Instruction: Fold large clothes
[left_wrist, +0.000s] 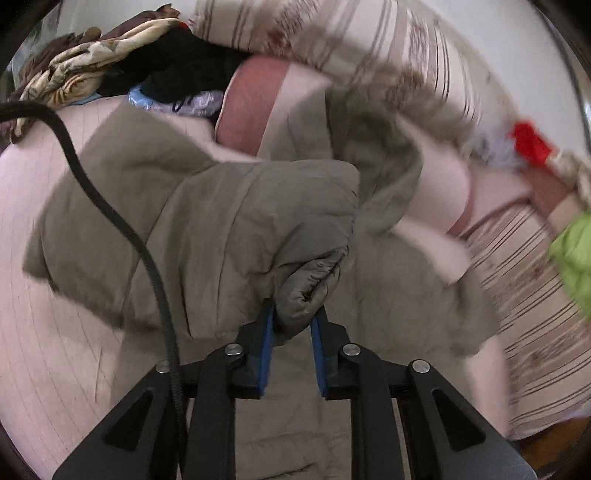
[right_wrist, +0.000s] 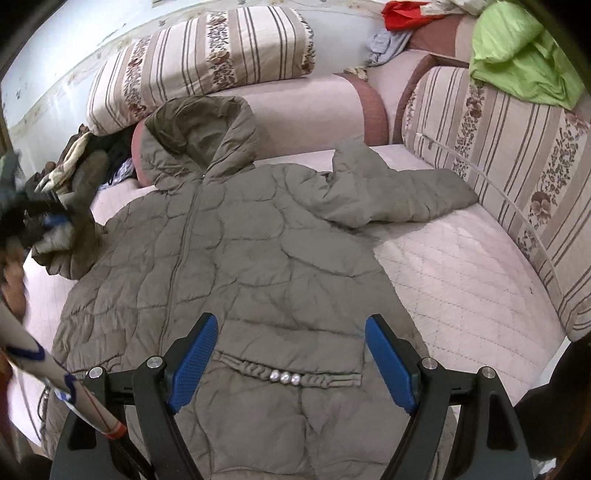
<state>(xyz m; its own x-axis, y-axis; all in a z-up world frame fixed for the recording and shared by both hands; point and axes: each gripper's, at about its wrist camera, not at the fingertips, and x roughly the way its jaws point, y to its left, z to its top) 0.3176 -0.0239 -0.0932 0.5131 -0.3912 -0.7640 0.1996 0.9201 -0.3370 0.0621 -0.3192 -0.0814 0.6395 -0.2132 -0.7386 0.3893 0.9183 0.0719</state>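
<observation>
The big grey-brown puffy coat (right_wrist: 236, 258) lies flat on the pink sofa seat (right_wrist: 454, 266), front side up with the zipper showing. Its long way runs from the bottom of the right wrist picture up to the hood (right_wrist: 199, 129) near the top middle. One sleeve (right_wrist: 399, 199) sticks out flat toward the right side of that picture.

The other sleeve (left_wrist: 236, 229) is lifted up. The left gripper (left_wrist: 293, 325) is pinched tight on the cuff end of it, and the cuff is bunched between the blue pads. In the right wrict picture this gripper shows as a blurry shape at the left edge, so it is moving fast. I think the sleeve is being swung in over the coat's body, toward the zipper.

The right gripper (right_wrist: 291, 354) is wide open and holds nothing. It hangs over the coat's lower part, just above the little row of shiny studs (right_wrist: 284, 377). It is the nearer one to the flat sleeve.

No boxes or baskets show. Loose clothes (right_wrist: 517, 55) lie on the sofa back.
</observation>
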